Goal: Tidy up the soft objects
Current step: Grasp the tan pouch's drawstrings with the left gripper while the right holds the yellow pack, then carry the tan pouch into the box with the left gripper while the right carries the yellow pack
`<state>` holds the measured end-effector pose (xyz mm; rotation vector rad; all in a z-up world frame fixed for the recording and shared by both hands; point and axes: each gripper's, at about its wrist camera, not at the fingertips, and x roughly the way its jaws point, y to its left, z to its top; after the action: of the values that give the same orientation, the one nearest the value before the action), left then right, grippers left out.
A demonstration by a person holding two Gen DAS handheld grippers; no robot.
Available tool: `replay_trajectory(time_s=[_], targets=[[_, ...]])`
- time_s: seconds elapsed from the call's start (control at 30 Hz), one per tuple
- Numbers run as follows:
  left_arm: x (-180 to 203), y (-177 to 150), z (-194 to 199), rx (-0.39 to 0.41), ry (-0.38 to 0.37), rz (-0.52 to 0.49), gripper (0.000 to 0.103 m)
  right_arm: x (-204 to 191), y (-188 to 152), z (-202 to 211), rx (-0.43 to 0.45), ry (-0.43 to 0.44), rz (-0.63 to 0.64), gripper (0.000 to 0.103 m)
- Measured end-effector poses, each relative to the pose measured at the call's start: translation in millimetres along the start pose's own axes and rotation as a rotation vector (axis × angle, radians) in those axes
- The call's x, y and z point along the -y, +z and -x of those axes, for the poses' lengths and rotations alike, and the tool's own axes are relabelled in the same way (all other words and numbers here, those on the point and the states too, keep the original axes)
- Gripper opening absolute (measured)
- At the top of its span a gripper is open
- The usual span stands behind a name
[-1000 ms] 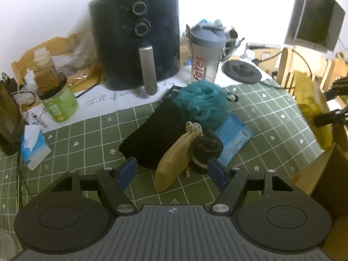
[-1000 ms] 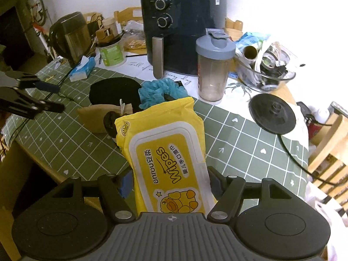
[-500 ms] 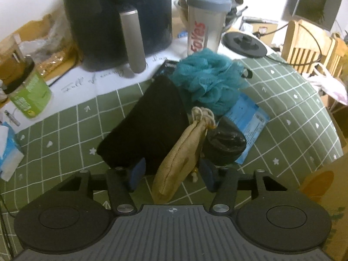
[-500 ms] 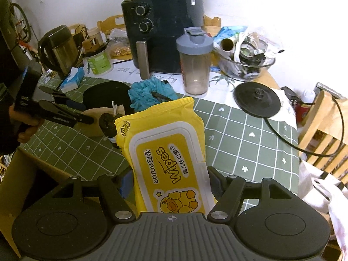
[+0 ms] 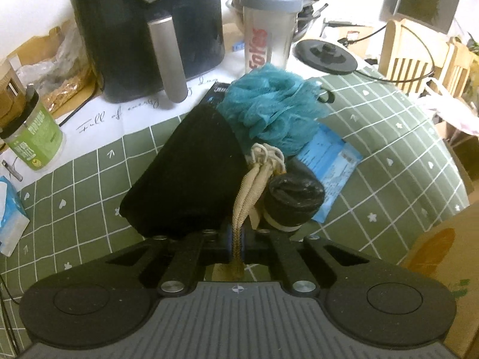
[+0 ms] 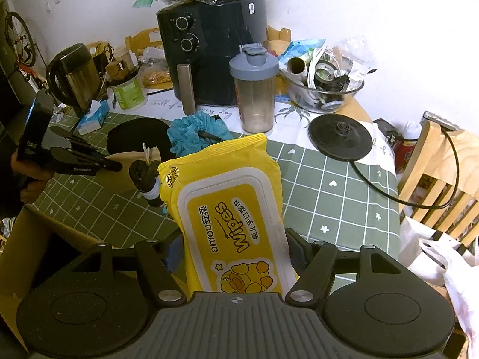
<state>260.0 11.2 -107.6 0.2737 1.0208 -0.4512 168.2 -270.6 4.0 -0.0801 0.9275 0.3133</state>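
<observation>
My left gripper (image 5: pixel 237 239) is shut on the tan drawstring pouch (image 5: pixel 250 185), pinching its lower end; it also shows in the right wrist view (image 6: pixel 89 161). Beside the pouch lie a black cloth (image 5: pixel 191 173), a teal mesh sponge (image 5: pixel 275 113), a black roll (image 5: pixel 293 203) and a blue packet (image 5: pixel 332 164). My right gripper (image 6: pixel 233 251) is shut on a yellow wipes pack (image 6: pixel 230 209), held above the table's near edge.
A black air fryer (image 6: pixel 212 53), a shaker bottle (image 6: pixel 254 89), a glass bowl of clutter (image 6: pixel 326 89), a kettle base (image 6: pixel 341 140) and a green jar (image 5: pixel 33 137) stand at the back. A tissue pack (image 5: pixel 9 221) lies left. A cardboard box (image 5: pixel 443 254) sits right; wooden chairs (image 6: pixel 440 179) beyond.
My left gripper moved forward onto the tan pouch and closed on it. My right gripper drew back a little with the wipes pack still held.
</observation>
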Motion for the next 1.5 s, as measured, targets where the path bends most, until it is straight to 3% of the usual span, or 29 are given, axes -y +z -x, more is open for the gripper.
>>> replay_trajectory(time_s=[0.9,1.5], targets=[[9,-10,103,0.191,0.017,0.107,0.004,-8,10,30,0.081,0.056,0.011,0.071],[29,-29,182,0.277,-0.011,0.254,0.004,-19,10,50,0.092,0.172,0.008,0.071]])
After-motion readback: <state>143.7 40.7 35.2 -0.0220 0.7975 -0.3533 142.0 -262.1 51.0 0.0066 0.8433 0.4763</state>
